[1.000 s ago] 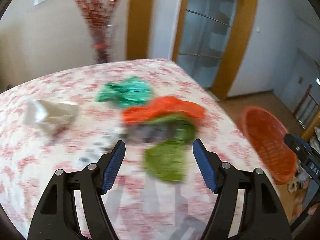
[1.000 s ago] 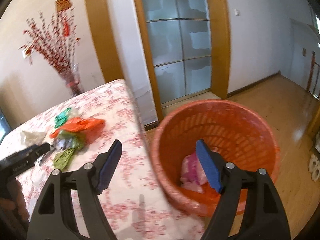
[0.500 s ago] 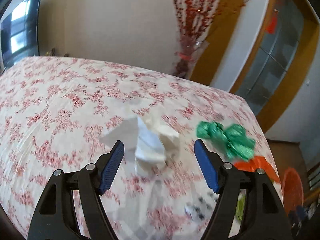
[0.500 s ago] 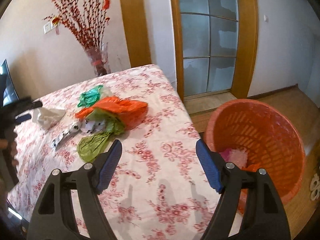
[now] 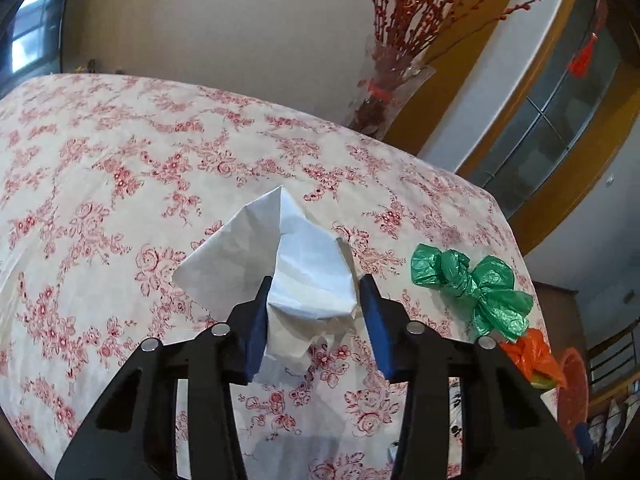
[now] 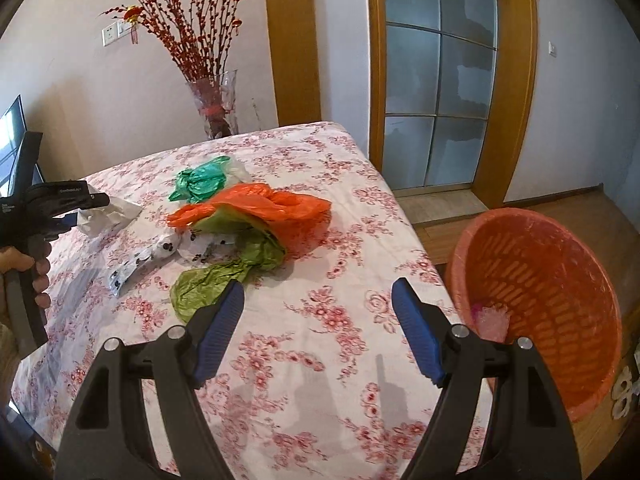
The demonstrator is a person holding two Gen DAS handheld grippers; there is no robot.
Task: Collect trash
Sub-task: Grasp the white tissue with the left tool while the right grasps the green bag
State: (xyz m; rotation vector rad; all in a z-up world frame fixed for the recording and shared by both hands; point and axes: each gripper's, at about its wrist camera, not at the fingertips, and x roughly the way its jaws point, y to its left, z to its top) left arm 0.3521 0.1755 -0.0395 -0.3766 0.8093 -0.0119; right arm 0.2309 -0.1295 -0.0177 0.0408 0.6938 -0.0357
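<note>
Left wrist: tongs [image 5: 314, 312] pinch crumpled paper [image 5: 288, 264], peak pointing away, upright.

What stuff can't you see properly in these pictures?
- Underside of the white paper: left wrist view, hidden by the paper itself and the left gripper fingers.
- Bottom of the orange basket: right wrist view, its near wall hides most of it; only some pink trash shows.
- Speckled wrapper: partly under the orange bag and light green bag.
- Basket in left wrist view: cut off at the edge.
</note>
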